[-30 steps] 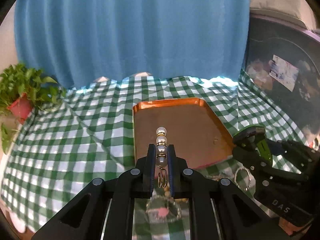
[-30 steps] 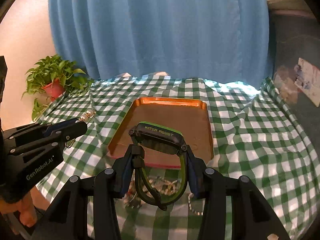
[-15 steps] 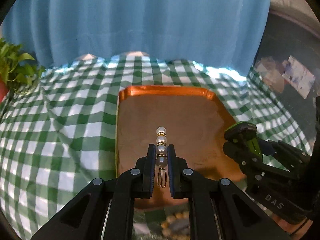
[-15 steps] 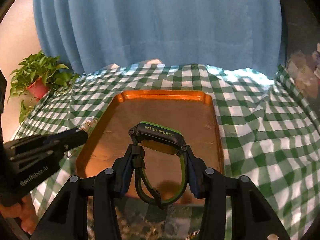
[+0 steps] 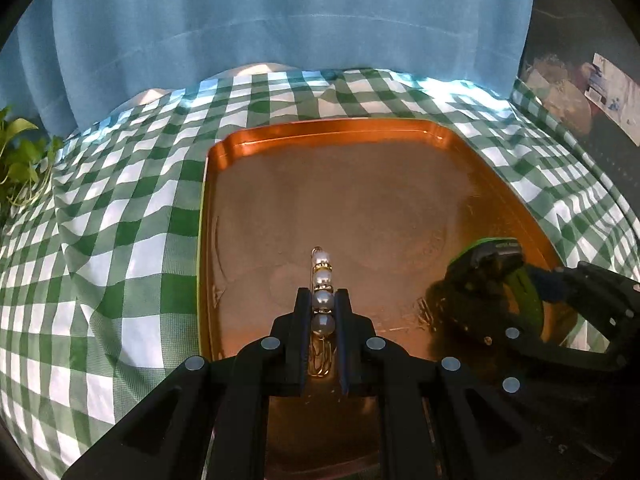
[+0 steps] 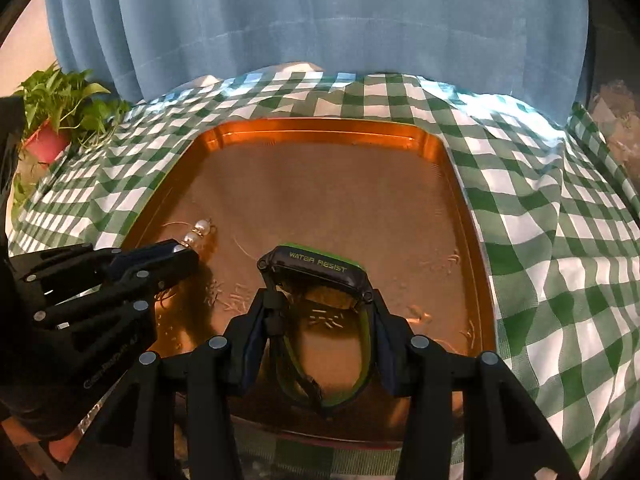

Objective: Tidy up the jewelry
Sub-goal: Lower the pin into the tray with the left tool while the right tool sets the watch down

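Note:
My left gripper is shut on a gold pin with pearl beads, held low over the copper tray. It shows in the right wrist view at the left, pearls sticking out past its tips. My right gripper is shut on a black and green watch marked WATER RESIST, its strap looping back between the fingers, low over the tray. In the left wrist view the watch is at the right, near the tray's right rim.
The tray lies on a green and white checked cloth. A blue curtain hangs behind. A potted plant in a red pot stands at the far left. Dark furniture is at the right.
Both grippers have moved forward and down over the tray, carrying the pearl pin and the watch. The loose jewelry on the cloth near the front has dropped out of view.

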`<state>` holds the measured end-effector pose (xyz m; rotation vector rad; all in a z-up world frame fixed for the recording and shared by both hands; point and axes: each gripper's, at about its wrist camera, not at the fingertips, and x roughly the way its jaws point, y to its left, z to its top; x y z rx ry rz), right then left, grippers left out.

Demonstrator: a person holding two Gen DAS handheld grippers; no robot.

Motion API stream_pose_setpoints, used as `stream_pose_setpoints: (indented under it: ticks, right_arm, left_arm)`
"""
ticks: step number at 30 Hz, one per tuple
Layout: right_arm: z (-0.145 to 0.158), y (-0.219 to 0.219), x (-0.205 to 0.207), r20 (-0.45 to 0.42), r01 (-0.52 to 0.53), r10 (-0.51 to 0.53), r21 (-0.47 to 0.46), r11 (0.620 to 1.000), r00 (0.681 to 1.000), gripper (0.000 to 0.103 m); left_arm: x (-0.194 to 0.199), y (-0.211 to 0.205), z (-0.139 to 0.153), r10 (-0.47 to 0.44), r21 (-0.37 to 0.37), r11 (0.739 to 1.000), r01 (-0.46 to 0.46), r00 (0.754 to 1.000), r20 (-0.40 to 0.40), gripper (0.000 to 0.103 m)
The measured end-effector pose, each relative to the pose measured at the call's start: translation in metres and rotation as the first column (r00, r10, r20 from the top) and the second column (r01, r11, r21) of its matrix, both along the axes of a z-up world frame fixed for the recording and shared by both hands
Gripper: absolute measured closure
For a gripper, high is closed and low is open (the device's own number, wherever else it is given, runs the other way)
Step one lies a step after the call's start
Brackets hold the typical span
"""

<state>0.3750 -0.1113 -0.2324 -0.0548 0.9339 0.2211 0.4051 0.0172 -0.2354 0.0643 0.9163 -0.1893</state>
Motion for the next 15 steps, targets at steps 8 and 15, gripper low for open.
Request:
stream_pose_setpoints:
  ticks: [8, 15]
  right_arm:
    - [0.002, -0.006, 0.000, 0.008, 0.010, -0.010, 0.045, 0.999, 1.000, 0.050]
    - [0.011, -0.013, -0.008, 0.032, 0.023, -0.024, 0.050, 0.998, 0.999, 0.020]
  left_arm:
    - [-0.006, 0.005, 0.004, 0.047, 0.050, 0.998, -0.049, 0.998, 0.036, 0.045]
    - [-0.011, 0.019, 0.017, 0.072, -0.011, 0.997, -0.072, 0.996, 0.045, 0.030]
